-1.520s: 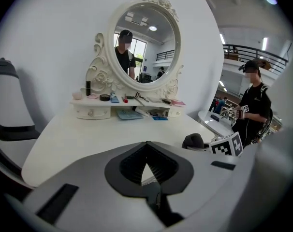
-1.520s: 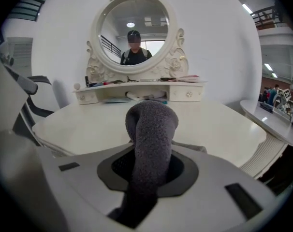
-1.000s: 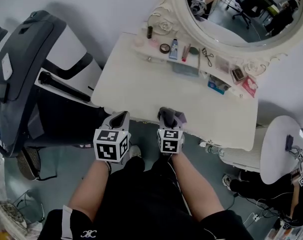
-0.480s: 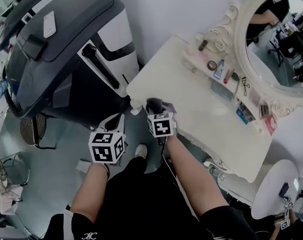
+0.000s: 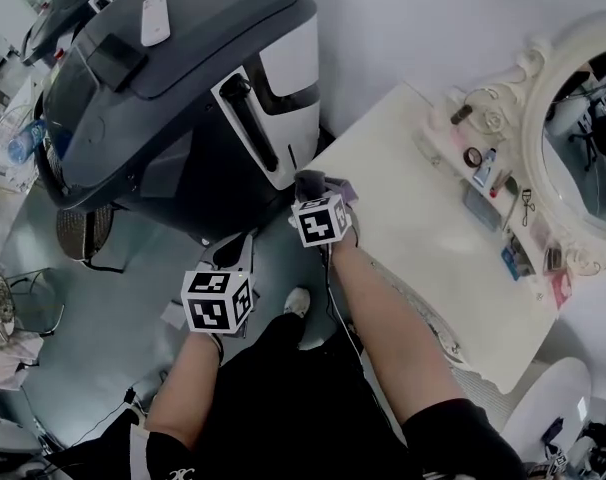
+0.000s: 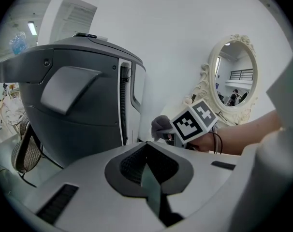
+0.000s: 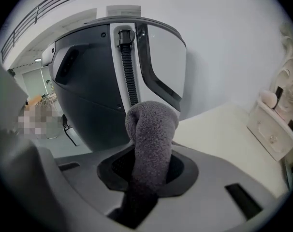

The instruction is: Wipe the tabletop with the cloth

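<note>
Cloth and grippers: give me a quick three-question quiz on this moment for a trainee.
1. True or false: the left gripper holds the grey cloth.
2. Where is the right gripper? A) by the white table's corner nearest the big grey machine; B) over the table's middle; C) on top of the machine.
3. Fill in: the left gripper's jaws are ____.
Key: 1 false, the right gripper holds it; 2 A; 3 shut, on nothing.

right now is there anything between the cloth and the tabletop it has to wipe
Nothing visible. The right hand-held gripper is shut on the grey cloth by a corner of the tabletop, with bare cream surface just beside it. The small toiletries sit away by the mirror.
</note>
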A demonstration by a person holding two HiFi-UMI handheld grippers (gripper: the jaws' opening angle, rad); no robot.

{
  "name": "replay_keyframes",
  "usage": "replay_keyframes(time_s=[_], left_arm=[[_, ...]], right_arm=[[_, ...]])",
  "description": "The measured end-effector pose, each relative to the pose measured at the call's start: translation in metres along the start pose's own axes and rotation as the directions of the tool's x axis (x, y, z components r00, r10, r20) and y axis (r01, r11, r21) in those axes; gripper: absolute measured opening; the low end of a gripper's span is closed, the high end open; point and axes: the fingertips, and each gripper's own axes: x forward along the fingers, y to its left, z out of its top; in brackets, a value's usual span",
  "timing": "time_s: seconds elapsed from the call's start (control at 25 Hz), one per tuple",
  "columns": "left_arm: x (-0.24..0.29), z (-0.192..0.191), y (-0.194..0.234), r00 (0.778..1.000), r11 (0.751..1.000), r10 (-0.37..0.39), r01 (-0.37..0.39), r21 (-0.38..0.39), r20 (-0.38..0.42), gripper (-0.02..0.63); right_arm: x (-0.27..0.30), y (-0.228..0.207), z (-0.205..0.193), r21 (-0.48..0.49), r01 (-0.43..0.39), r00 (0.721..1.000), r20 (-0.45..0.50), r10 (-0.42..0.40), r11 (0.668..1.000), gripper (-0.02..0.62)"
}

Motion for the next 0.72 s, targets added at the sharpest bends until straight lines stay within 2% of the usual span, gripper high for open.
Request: replay_keyframes(time_s=[0.16,0.36,0.56,0.72], left_arm=[[0.001,0.002,0.005,1.000,1.000,0.000,0.000,0.011,-0.007,0.000],[0.009,0.004,-0.001,0.999,0.999,-0.021,0.022,0.039,-0.025,0.000],[0.021,0.012,-0.024,0.997,0.994,-0.071,0.074,0.086,-0.029,0.000],[0.032,0.019,-0.045,0.992,0.987,-0.116,0.120,0.111,-0.037,0.000]], right_arm=[[0.014,0.001,0.018,0.011,-0.020,1.000,-0.011,0.020,1.000,0.091],[0.016,0.001,0.022,0.023,-0.039,0.999,0.000,0.039,0.999,0.091],[0.008,-0.017,0.012,0.110,0.000,1.000,-0.006,0.001,0.994,0.091],[-0.009,-0.049,-0.011,0.244,0.030,0.999,-0.025,-0.025,0.969,0.091]])
